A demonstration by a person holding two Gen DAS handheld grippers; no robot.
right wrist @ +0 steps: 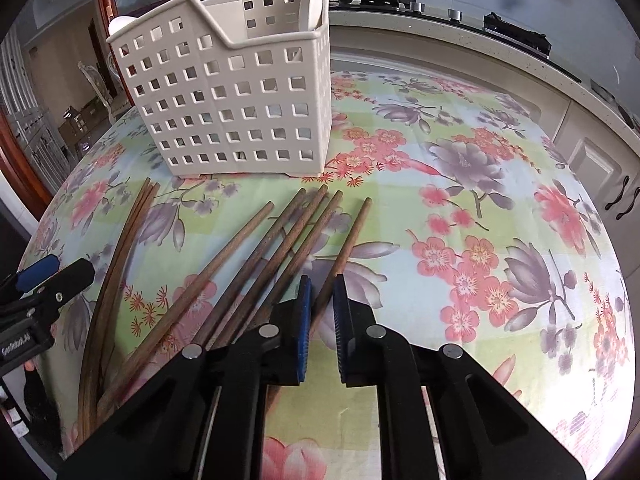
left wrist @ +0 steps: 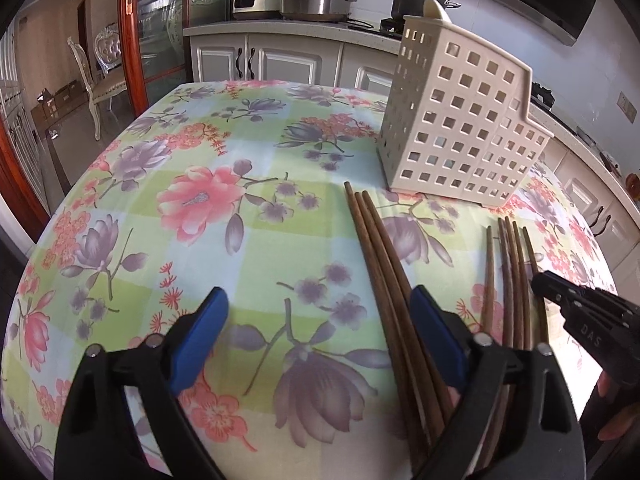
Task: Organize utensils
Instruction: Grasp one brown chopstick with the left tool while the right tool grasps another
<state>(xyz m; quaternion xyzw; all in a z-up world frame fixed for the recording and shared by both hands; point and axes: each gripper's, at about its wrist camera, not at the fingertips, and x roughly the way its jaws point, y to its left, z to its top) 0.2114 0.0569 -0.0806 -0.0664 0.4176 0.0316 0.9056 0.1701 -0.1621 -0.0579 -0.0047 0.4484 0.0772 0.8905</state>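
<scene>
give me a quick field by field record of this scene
surface: floral tablecloth
holder: white perforated utensil basket, upright, white utensils inside
chopsticks: three grouped; five fanned out, all lying flat
left tongs: open, empty, beside the group of three
right tongs: nearly closed around the rightmost chopstick; grip unclear

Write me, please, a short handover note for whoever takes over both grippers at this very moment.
Left gripper: open, empty, low over the tablecloth beside the group of three chopsticks.
Right gripper: fingers nearly closed around the rightmost chopstick; grip not confirmed.
Five loose chopsticks lie fanned before the white perforated holder, which stands upright.
Done: a white utensil is already in the holder; no chopsticks visibly inside.
Left: all chopsticks into the holder.
</scene>
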